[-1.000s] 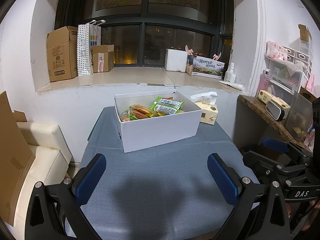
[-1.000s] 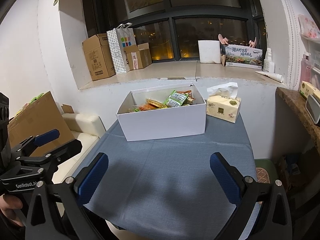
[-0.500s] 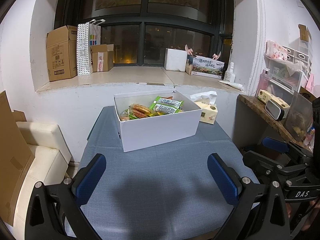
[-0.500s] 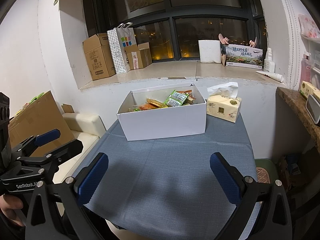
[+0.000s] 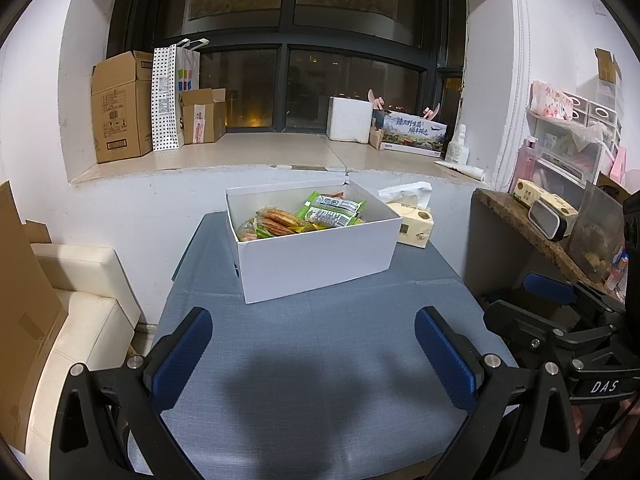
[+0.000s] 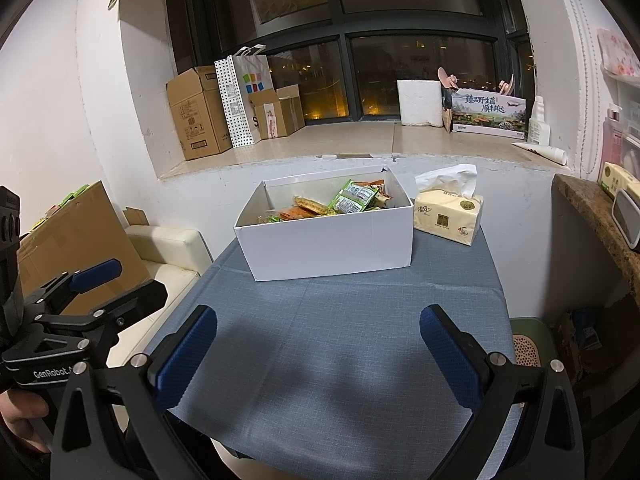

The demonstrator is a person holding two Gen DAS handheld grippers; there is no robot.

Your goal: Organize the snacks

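A white open box (image 5: 316, 258) (image 6: 332, 240) stands at the far middle of the blue-grey table (image 5: 312, 360) (image 6: 344, 344). It holds several snack packets: green ones (image 5: 330, 210) (image 6: 352, 198) and orange ones (image 5: 276, 218) (image 6: 308, 205). My left gripper (image 5: 314, 354) is open and empty, low over the table's near part, well short of the box. My right gripper (image 6: 318, 356) is open and empty, likewise short of the box. Each gripper also shows at the edge of the other's view: the right one (image 5: 560, 320), the left one (image 6: 72, 300).
A tissue pack (image 5: 412, 222) (image 6: 448, 212) lies right of the box. A cream sofa (image 5: 76, 320) and brown cardboard (image 6: 76, 240) stand left of the table. A wooden shelf (image 5: 532, 228) with small items is on the right. Cartons sit on the window sill (image 6: 360, 140).
Both views have shifted only slightly. Nothing was taken hold of or let go, and both grippers stay open.
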